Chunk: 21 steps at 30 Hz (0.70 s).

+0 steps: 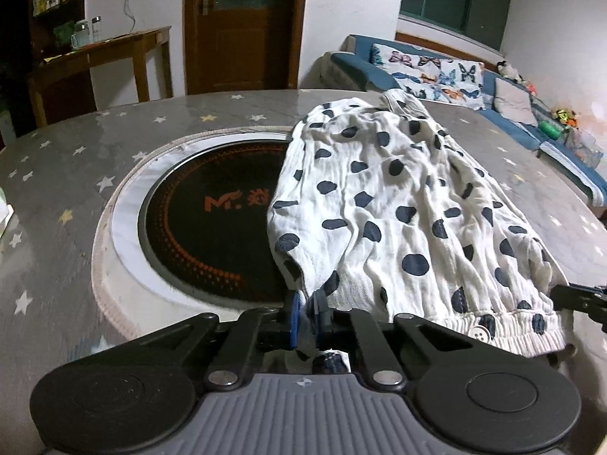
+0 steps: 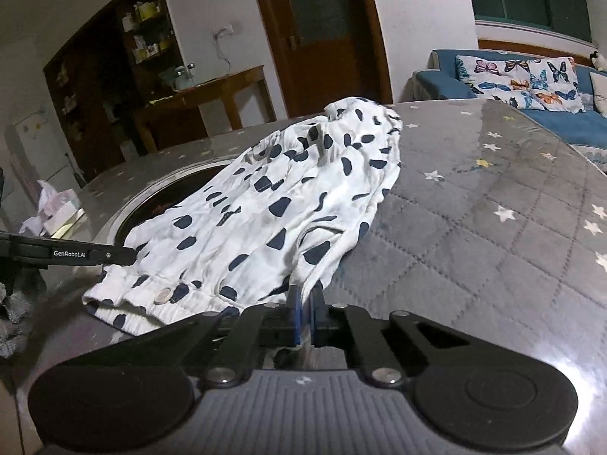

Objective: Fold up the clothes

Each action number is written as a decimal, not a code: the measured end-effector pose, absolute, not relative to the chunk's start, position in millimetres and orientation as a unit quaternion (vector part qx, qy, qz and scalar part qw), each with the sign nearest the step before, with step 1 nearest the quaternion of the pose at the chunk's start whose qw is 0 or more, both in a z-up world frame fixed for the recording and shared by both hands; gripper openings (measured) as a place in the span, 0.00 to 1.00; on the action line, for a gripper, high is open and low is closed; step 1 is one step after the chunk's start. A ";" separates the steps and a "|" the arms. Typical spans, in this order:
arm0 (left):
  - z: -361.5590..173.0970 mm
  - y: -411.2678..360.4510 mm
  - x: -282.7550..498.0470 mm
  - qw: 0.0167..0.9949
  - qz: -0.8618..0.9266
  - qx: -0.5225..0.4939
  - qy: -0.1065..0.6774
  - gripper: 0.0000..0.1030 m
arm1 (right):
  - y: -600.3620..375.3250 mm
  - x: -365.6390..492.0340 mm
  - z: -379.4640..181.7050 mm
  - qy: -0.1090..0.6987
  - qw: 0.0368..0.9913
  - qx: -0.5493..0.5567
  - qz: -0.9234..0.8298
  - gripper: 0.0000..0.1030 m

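We see left gripper (image 1: 307, 313): black linkage arms, silver round rivets at pivots, blue pads on fingers (image 1: 293, 314), two black round discs flanking grey ribbed housing with small cross mark at its top edge. We see right gripper (image 2: 306, 313): same build, black arms, silver rivets, blue pads, grey ribbed centre, black discs. We read white "GenRobot.AI" lettering on black side bar of left gripper in right wrist view.

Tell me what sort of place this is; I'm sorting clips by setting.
Most likely a home living and dining room: a sofa with butterfly cushions, a table with a built-in hotplate, and a wooden door.
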<state>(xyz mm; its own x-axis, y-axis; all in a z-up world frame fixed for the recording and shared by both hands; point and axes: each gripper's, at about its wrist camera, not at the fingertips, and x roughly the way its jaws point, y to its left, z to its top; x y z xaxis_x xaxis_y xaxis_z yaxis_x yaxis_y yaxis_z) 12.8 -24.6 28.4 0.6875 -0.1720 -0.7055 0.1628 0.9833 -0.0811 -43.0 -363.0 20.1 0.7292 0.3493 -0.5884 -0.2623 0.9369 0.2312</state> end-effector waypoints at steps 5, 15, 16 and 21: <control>31.3 -21.1 -19.0 0.914 -0.111 0.000 0.391 0.08 | -371.6 -73.2 29.4 0.333 0.923 0.057 0.182 0.04; 33.4 -17.4 -69.4 0.896 -0.157 0.033 0.414 0.13 | -381.1 -123.6 32.4 0.381 0.898 0.048 0.215 0.08; 34.7 -16.6 -69.7 0.896 -0.157 0.036 0.413 0.14 | -385.1 -122.1 34.7 0.381 0.898 0.051 0.213 0.09; 51.8 -11.6 -64.2 0.905 -0.151 0.050 0.394 0.36 | -403.0 -107.6 49.4 0.372 0.907 0.052 0.189 0.15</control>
<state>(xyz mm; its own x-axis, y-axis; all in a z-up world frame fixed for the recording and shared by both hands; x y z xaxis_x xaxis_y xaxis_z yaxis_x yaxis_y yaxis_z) -64.2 -11.6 51.8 0.6446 -0.2337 -0.7280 0.3131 0.9493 -0.0275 -107.6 -403.0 49.4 0.6518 0.3812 -0.6556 -0.3039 0.9233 0.2347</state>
